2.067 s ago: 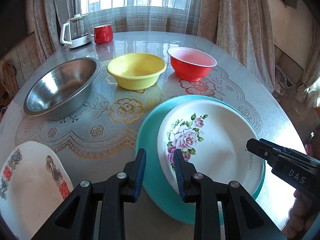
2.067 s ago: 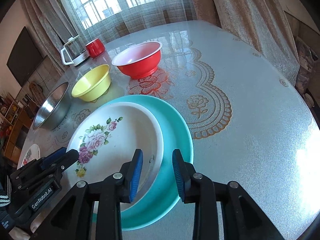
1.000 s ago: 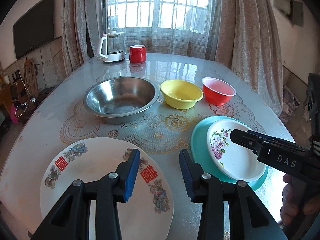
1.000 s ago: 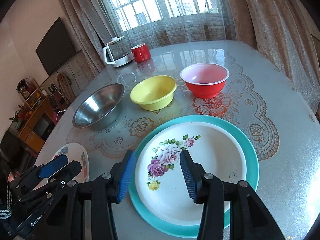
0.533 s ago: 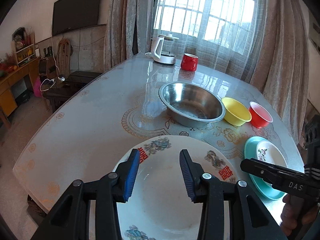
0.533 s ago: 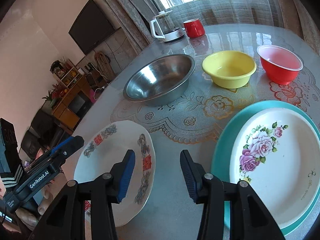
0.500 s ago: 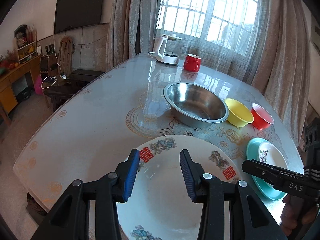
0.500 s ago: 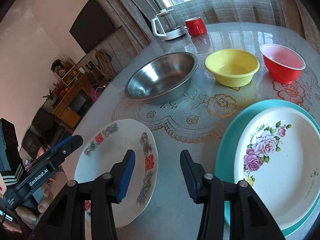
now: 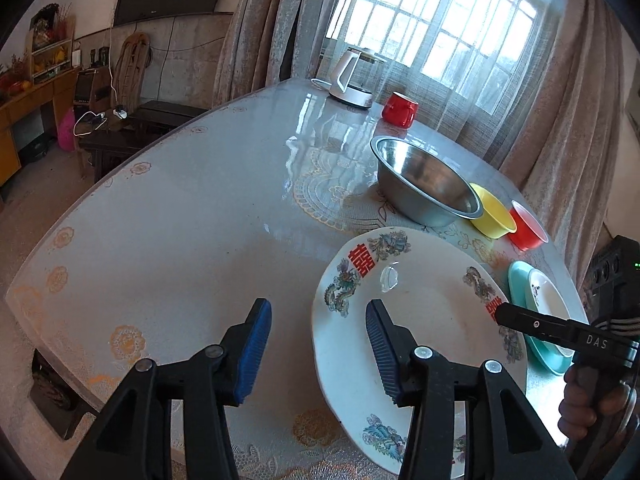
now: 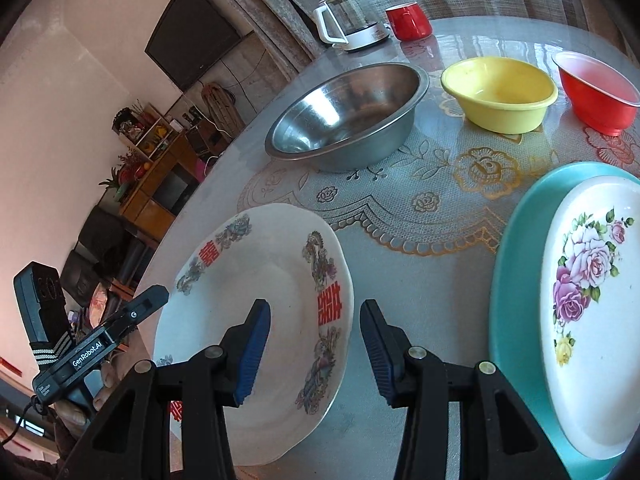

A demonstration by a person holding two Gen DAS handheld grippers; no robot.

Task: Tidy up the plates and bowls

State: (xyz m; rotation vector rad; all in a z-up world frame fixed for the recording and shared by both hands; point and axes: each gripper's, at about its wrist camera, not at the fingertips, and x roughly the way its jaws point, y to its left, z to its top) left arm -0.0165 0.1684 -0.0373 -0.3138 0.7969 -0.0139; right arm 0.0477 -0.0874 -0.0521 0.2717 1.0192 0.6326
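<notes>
While both claws hang spread and empty, the left gripper (image 9: 318,348) straddles the near-left rim of the dragon plate (image 10: 264,304), the right gripper (image 10: 314,350) its right rim. A shallow bite could let it slip. Rightward sit the steel bowl (image 10: 344,112), yellow bowl (image 10: 500,92), red bowl (image 10: 596,92) and teal plate (image 10: 516,280) under the rose plate (image 10: 592,312); nothing blocks.

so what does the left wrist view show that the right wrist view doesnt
Only the left wrist view shows the bright window, the right claw coming in from the side, and the bare table edge with floor beyond.

Only the right wrist view shows the rose plate stacked on the teal plate up close, the left claw from the side, and the full wall TV.

Both show the dragon-pattern plate, steel bowl, yellow bowl, red bowl, kettle and red mug.
</notes>
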